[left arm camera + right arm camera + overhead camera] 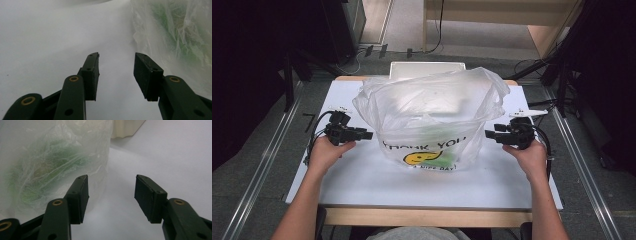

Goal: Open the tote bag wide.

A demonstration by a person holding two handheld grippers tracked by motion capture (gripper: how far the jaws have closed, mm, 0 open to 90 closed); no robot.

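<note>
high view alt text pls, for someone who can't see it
A translucent plastic bag printed with THANK YOU and a yellow smiley stands on a white table. A person's left gripper and right gripper flank it, jaws open and empty.

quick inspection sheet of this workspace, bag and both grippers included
surface: white table top, bare around the bag
job's things: clear plastic bag printed THANK YOU, standing mid-table, mouth open, something green inside
clutter: white object at the table's right edge, too small to tell
grippers: left gripper and right gripper flank the bag, jaws apart, nothing between them
cables: black cable trails from the left gripper
surroundings: grey floor, metal rails, dark stands
</note>
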